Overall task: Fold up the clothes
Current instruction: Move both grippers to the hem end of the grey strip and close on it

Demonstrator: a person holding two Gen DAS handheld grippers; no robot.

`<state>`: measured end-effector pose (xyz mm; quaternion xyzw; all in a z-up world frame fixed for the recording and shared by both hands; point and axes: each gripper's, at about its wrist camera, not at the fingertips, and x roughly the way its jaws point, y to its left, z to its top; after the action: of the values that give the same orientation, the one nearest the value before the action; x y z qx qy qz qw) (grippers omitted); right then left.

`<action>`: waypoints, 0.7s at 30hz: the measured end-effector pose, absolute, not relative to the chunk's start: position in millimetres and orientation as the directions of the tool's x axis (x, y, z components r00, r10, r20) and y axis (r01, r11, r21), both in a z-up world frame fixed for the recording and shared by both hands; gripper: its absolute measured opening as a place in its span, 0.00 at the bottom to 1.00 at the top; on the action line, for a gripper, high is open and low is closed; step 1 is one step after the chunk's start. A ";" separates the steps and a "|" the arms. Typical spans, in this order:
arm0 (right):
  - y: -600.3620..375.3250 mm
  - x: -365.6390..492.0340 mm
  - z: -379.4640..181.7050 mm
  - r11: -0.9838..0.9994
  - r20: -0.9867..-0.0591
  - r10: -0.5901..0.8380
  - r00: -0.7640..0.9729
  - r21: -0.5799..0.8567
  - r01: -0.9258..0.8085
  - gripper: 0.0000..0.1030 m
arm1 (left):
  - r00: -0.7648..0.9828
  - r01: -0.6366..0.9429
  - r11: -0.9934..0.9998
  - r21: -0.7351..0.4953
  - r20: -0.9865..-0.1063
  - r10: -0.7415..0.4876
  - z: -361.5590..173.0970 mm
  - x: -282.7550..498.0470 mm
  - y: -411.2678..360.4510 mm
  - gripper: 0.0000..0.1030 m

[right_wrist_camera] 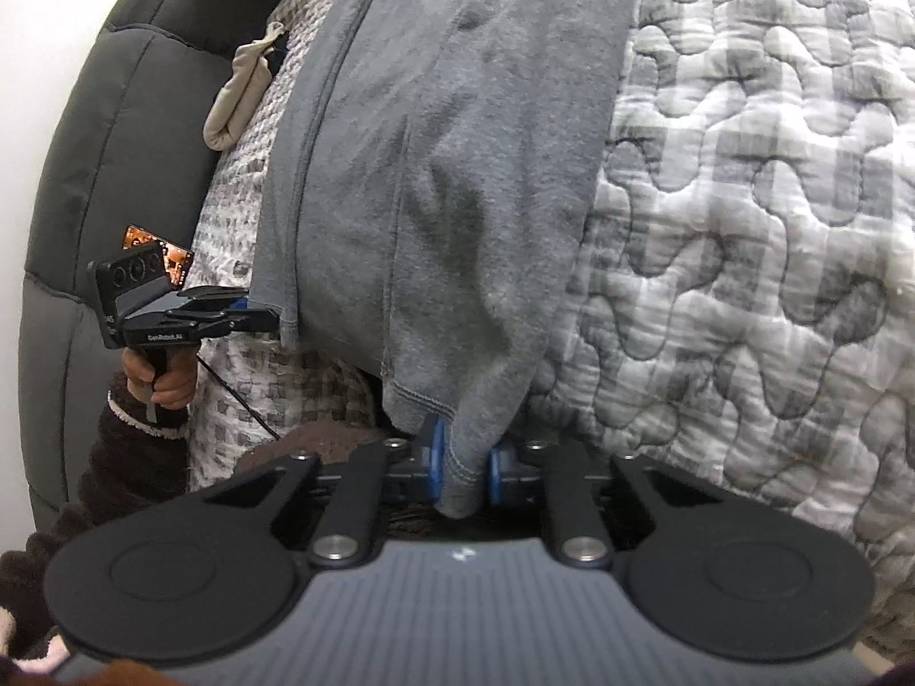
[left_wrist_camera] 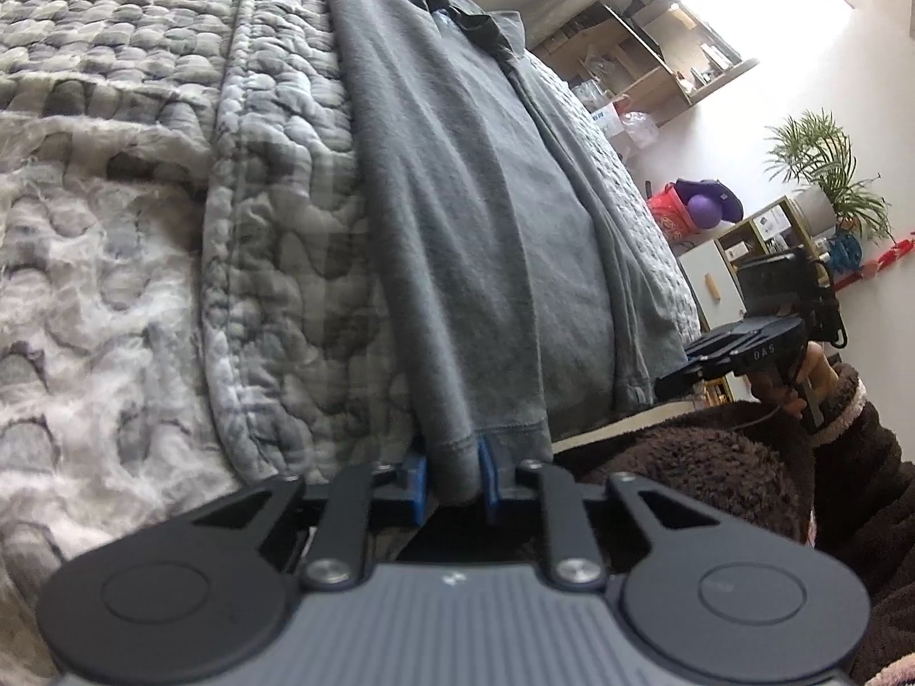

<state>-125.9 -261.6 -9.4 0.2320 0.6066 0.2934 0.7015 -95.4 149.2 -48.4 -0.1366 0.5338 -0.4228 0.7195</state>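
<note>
In the left wrist view, wooden shelves (left_wrist_camera: 646,57) at the upper right of the frame hold boxes and clear bags, too small to make out further, and a red container (left_wrist_camera: 672,211) at mid right has a purple ball (left_wrist_camera: 702,208) in it beside a potted plant (left_wrist_camera: 823,166). The grey shirt (left_wrist_camera: 474,217) lies spread down the middle of both frames on the quilted bedspread (left_wrist_camera: 143,228). Its stitched hem sits at bottom centre, pinched between the blue pads (left_wrist_camera: 416,486) of the left gripper (left_wrist_camera: 452,483), jaws narrow on the cloth. In the right wrist view the right gripper (right_wrist_camera: 463,471) likewise clamps a hem corner of the shirt between nearly closed jaws, the fabric bunching above.
</note>
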 end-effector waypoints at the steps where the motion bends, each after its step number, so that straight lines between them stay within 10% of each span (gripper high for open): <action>1: -260.6 -126.4 -9.3 0.718 -0.712 0.696 0.095 0.683 -0.135 0.14 | 0.071 0.466 0.606 -0.645 -0.656 -0.752 -47.6 -95.9 148.1 0.14; 21: -249.9 -132.6 17.8 0.645 -0.587 0.764 0.268 0.706 -0.293 0.11 | 0.154 0.463 0.519 -0.718 -0.512 -0.845 -23.0 -103.0 147.4 0.08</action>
<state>-132.6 -249.9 17.8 0.2379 0.4949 0.3479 0.7599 -103.0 147.4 -23.0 -0.2021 0.4728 -0.4468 0.7321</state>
